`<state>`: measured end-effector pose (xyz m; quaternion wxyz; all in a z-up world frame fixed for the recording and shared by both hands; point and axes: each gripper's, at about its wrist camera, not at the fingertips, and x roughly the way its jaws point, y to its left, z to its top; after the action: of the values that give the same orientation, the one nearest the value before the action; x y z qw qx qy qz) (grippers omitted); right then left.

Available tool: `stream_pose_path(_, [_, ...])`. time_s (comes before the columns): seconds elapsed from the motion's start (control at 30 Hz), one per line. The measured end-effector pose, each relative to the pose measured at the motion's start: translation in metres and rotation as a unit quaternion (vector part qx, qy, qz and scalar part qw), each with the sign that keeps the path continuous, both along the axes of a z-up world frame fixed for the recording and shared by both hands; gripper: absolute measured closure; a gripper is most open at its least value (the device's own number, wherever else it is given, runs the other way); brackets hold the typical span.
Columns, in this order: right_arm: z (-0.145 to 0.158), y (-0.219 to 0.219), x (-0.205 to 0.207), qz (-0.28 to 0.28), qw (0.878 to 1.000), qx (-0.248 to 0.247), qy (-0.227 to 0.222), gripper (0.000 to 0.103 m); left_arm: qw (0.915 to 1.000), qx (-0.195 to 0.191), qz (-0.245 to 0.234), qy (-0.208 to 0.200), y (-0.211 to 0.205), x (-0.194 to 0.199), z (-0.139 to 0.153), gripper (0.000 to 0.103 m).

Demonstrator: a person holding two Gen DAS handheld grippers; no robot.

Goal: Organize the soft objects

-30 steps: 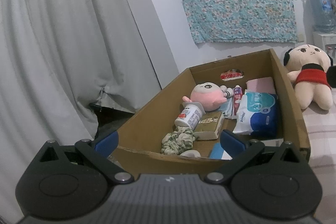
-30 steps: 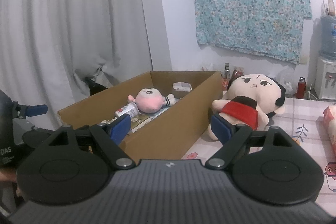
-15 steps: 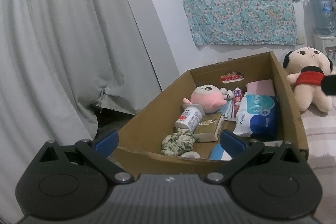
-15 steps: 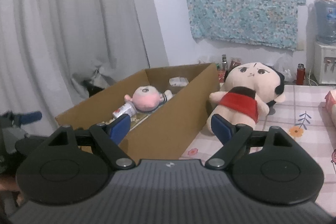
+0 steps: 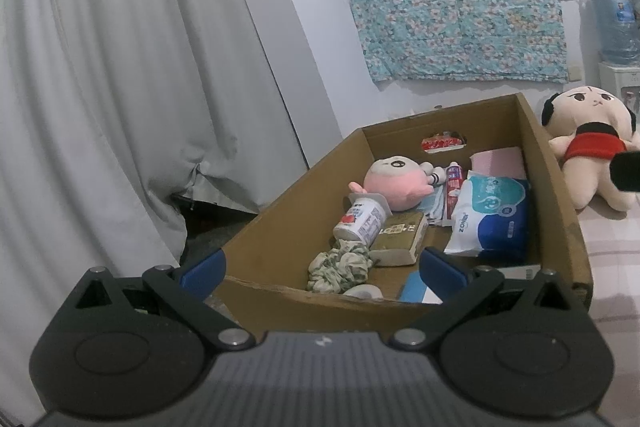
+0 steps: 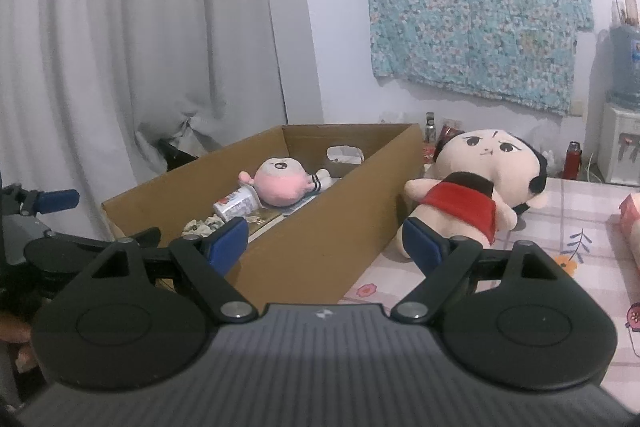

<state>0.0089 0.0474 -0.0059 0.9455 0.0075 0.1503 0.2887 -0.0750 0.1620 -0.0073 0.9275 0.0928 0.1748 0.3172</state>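
Looking into the cardboard box [image 5: 558, 187], we find much of the sorting already done: a pink plush [image 5: 394, 183] lies near the far end, with a small white bottle [image 5: 362, 221], a tan packet [image 5: 400, 239], a green scrunchie [image 5: 338, 265], a tube [image 5: 452, 185], a pink pack [image 5: 498, 163] and a blue-and-white tissue pack [image 5: 492, 219] crowded around it on the box floor. What is left, as far as we can see, is the big doll in the red top [image 6: 468, 195], which lies on its back on the flowered table [image 6: 580, 247] just outside the box's right wall, and a pinkish thing at the table's far right edge, too cut off for us to name. Our left tool [image 5: 322, 269] hangs at the near end of the box with its blue pads wide apart and nothing between them. Our right tool [image 6: 326, 243] is likewise spread wide and empty, its right pad close before the doll's legs but not on them. We judge the doll to be the next piece to go in, and the box has little free floor for something that large.
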Motion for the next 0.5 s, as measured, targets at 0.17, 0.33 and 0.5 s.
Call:
stream_pose_path(0.17, [0.0009,-0.0010,-0.0006,0.001,1.000,0.002,0.000,0.019,1.0000,0.000,0.000,0.000,-0.0004,-0.0005,-0.0001,0.000])
stream_pose_path(0.33, [0.0012,-0.0017,-0.0014,0.001,1.000,0.001,0.000,0.019,1.0000,0.000,0.000,0.000,0.0000,-0.0004,0.0000,0.000])
stream_pose_path(0.5, [0.0014,-0.0045,-0.0026,-0.002,1.000,0.002,-0.001,0.018,1.0000,0.008,0.004,0.000,-0.0006,-0.0016,-0.0002,0.000])
